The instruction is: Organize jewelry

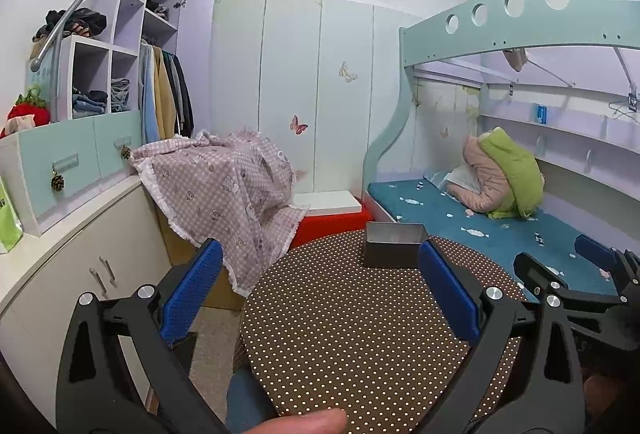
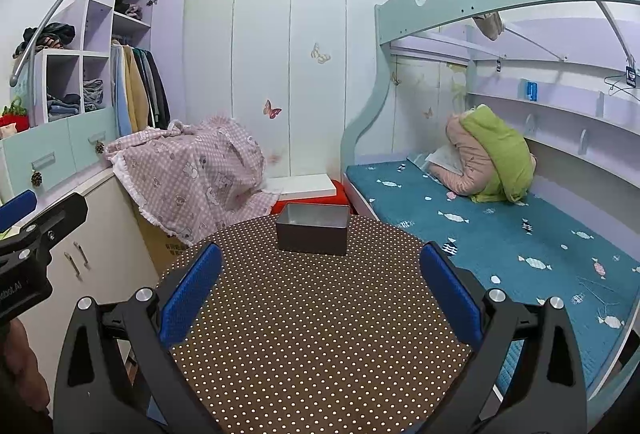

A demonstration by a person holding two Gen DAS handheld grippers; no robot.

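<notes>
Only one task thing shows: a dark open-topped box (image 2: 312, 232) standing at the far edge of the round polka-dot surface (image 2: 320, 314), in front of a red stool beyond. Its inside is hard to make out; just a pale inner wall shows. Nearer than the box, the left tool (image 1: 320, 294) and the right tool (image 2: 320, 294) both hover over the surface with blue pads (image 2: 191, 298) spread wide, gripping nothing. Right of the box lies the teal bunk bed (image 2: 500, 234); left of it, a pink checked cloth (image 2: 192, 173) hides whatever it drapes
</notes>
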